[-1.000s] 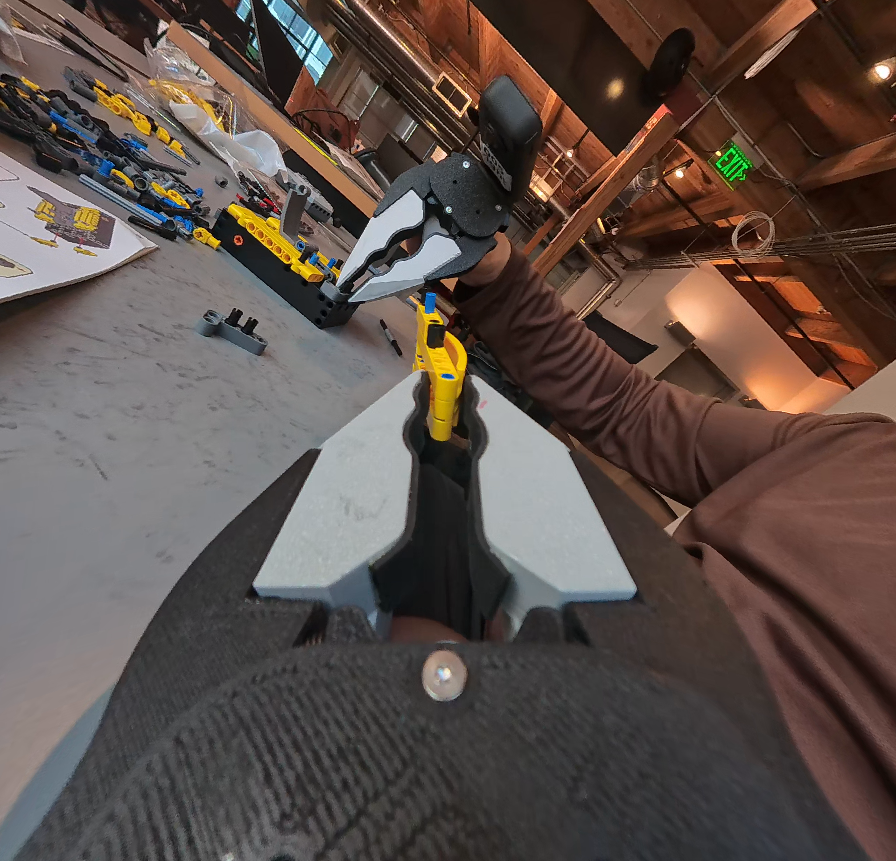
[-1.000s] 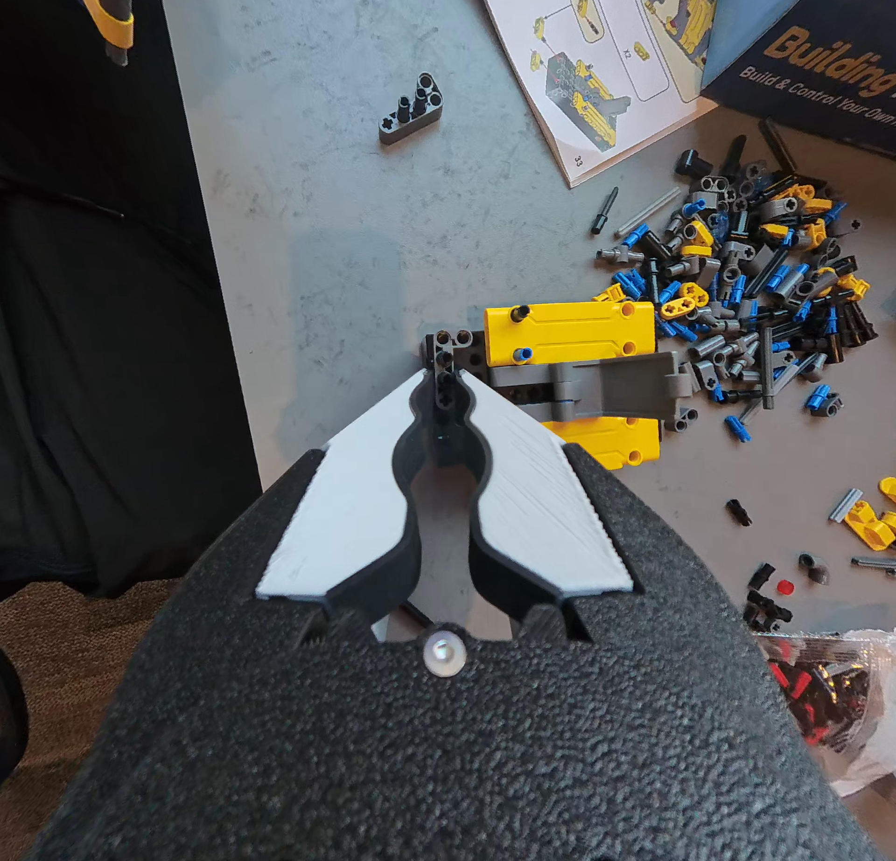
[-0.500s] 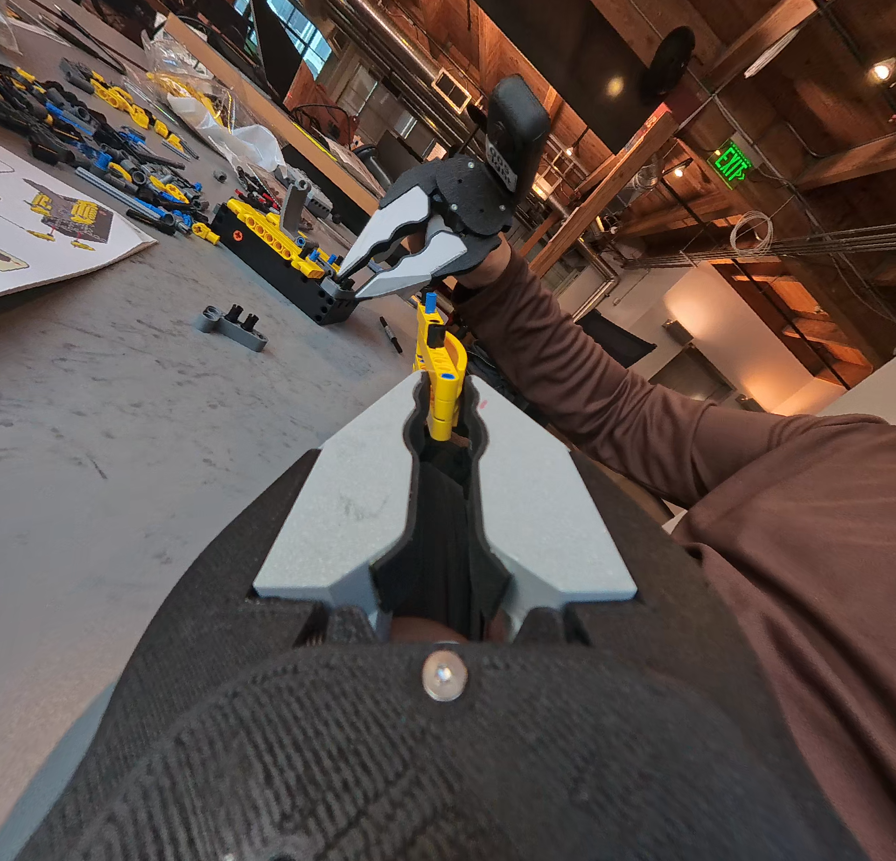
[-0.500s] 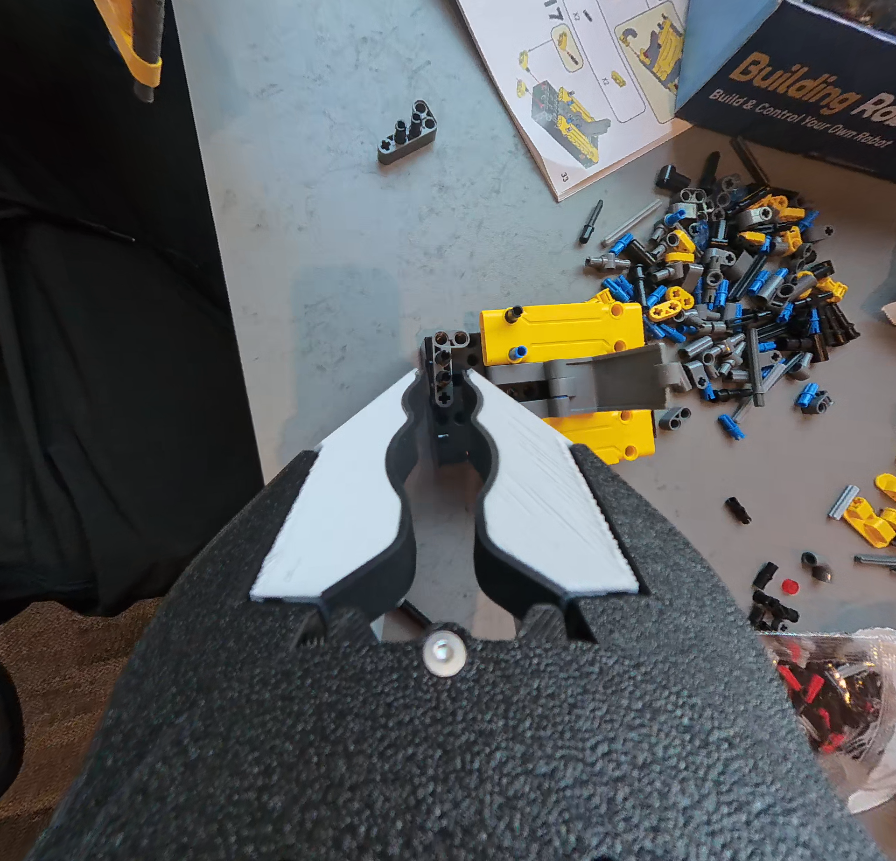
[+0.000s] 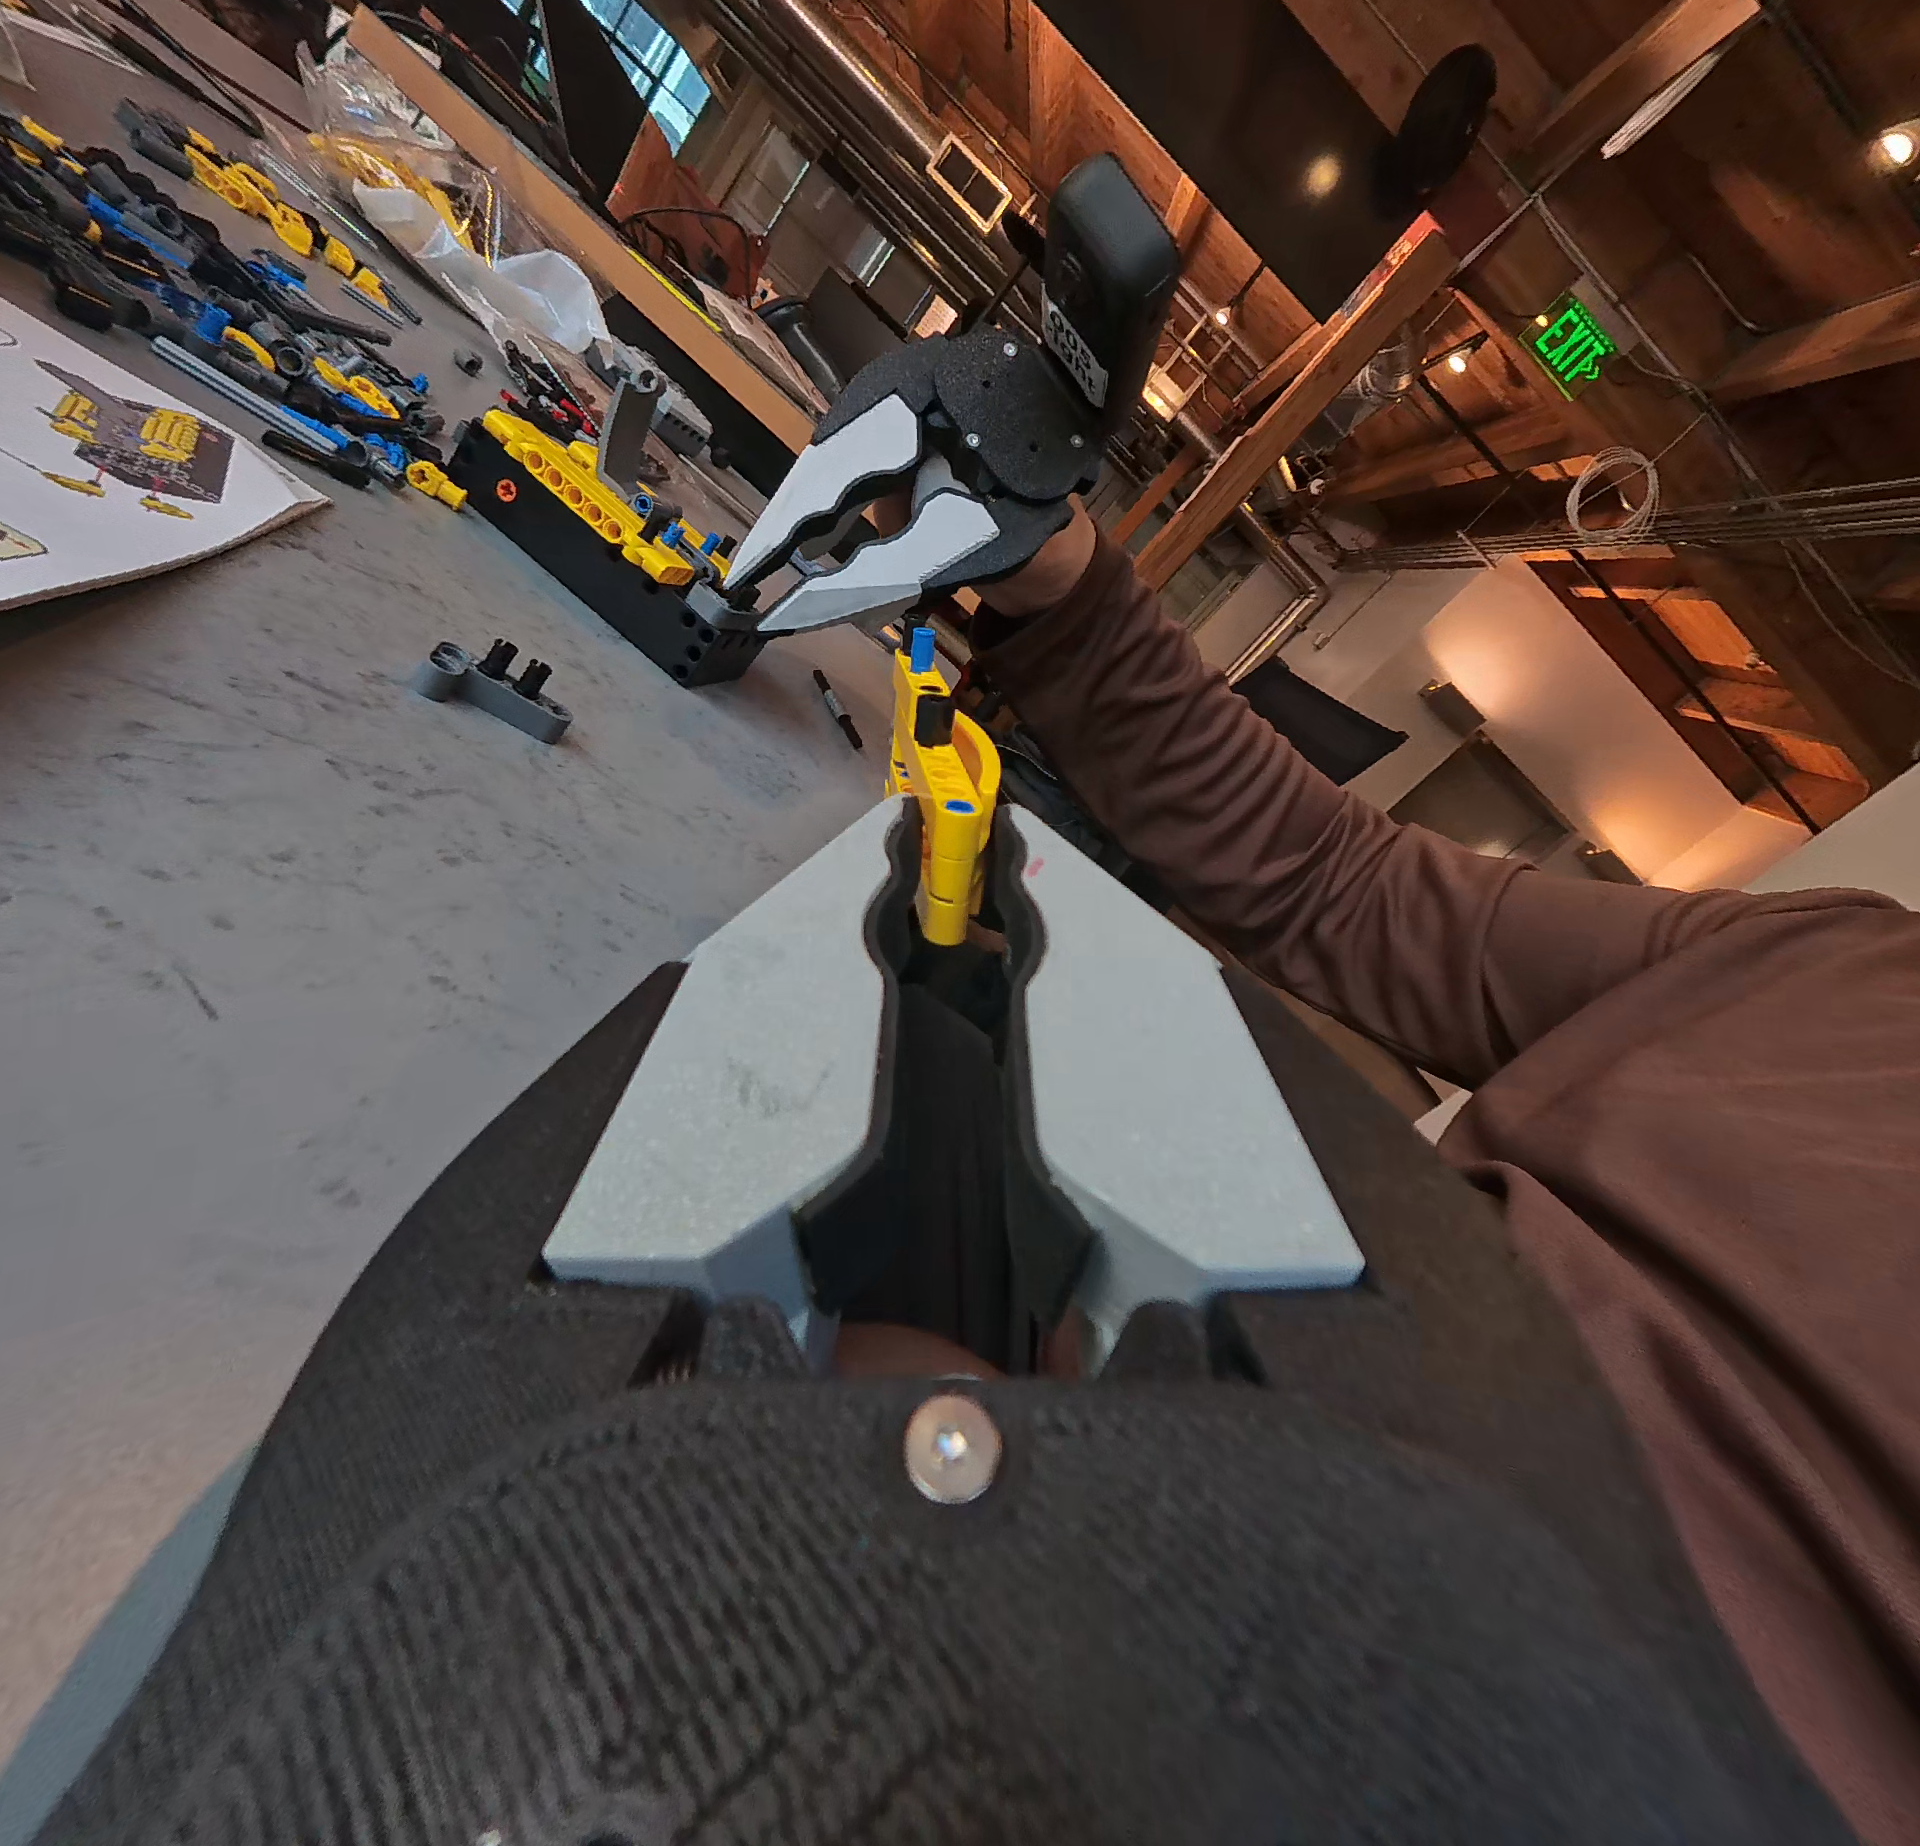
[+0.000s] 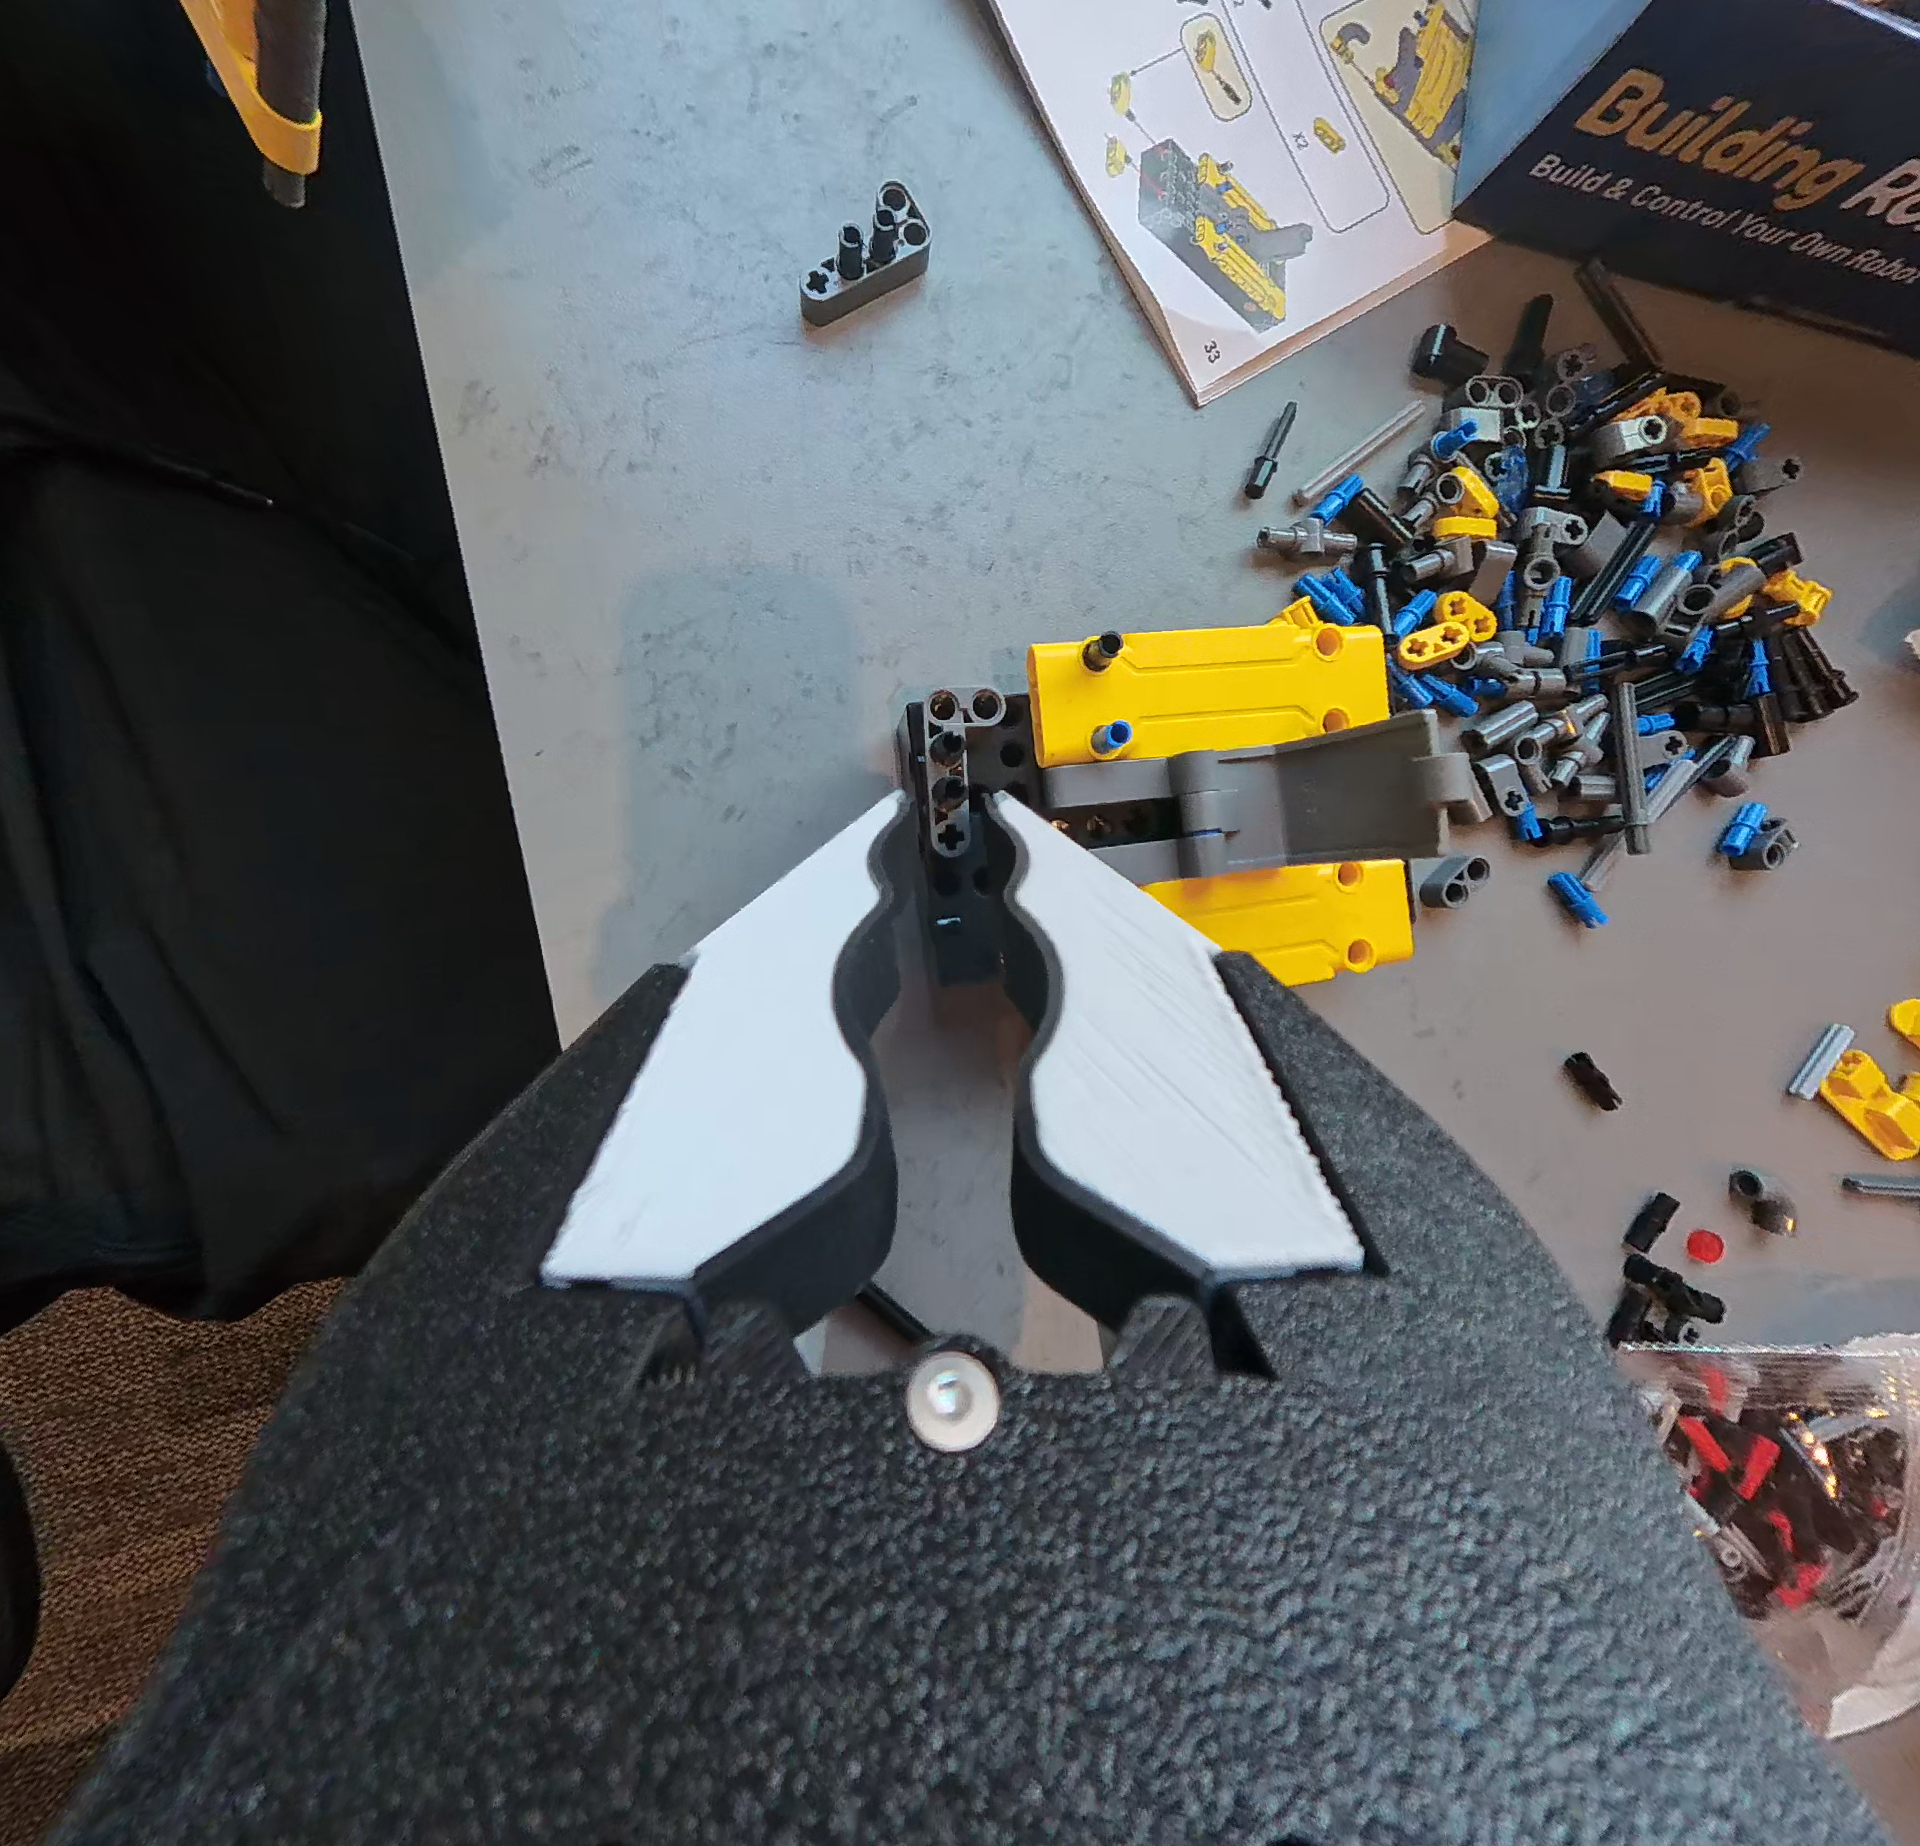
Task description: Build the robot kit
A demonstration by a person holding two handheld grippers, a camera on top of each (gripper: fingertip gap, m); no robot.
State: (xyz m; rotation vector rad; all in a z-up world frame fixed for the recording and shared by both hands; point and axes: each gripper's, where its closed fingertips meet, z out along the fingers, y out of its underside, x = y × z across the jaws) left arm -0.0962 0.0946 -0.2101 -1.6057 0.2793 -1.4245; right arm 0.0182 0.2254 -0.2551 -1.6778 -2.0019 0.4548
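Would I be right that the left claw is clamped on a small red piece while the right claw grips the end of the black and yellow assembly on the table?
Not quite: the piece in the left claw is a small yellow piece, not red, as the left wrist view shows. The right claw does grip the end of the black and yellow assembly on the table.

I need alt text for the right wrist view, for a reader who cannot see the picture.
The right gripper is shut on the dark end of a yellow and black brick model standing on a grey table. To the right lie a pile of small loose parts and an open instruction booklet; a small grey beam lies apart above.
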